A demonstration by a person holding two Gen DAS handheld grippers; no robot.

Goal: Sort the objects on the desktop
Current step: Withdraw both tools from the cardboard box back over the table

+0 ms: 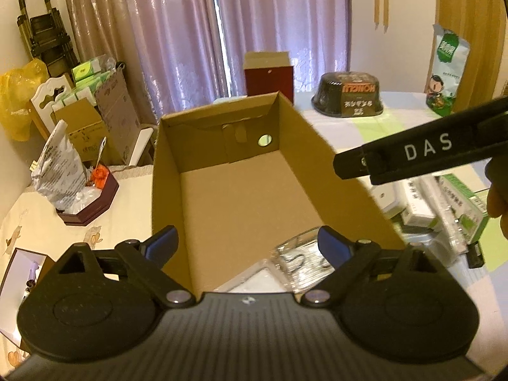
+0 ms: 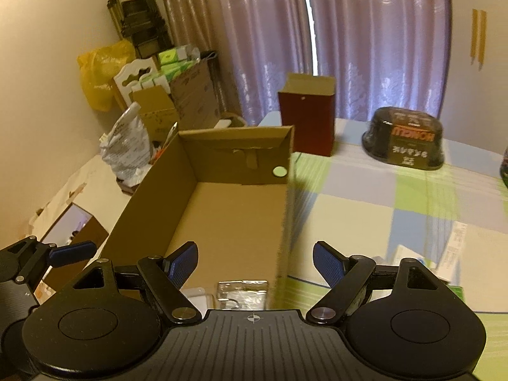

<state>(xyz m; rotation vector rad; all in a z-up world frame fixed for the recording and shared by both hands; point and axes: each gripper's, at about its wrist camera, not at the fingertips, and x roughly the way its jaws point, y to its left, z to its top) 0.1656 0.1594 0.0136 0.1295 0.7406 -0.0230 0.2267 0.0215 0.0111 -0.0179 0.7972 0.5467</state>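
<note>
both grippers, left gripper (image 1: 247, 247) and right gripper (image 2: 255, 265), wide, empty. cardboard box (image 1: 241, 197) just ahead, clear packets (image 1: 298, 263) under my left gripper. i'd grab loose boxes (image 1: 444, 209) rightward, drop centrally.

Pretty dim, warm yellowish indoor light in both views. We get a thin bright strip of daylight through the gap in the curtains (image 1: 219, 31), otherwise they glow soft purple. Heavy fisheye bending with black corners. The right wrist view is smeared with motion blur, worst along the cardboard box (image 2: 222, 197) edge and the checked tablecloth (image 2: 381, 203). Shadows are soft, glare is minimal.
</note>
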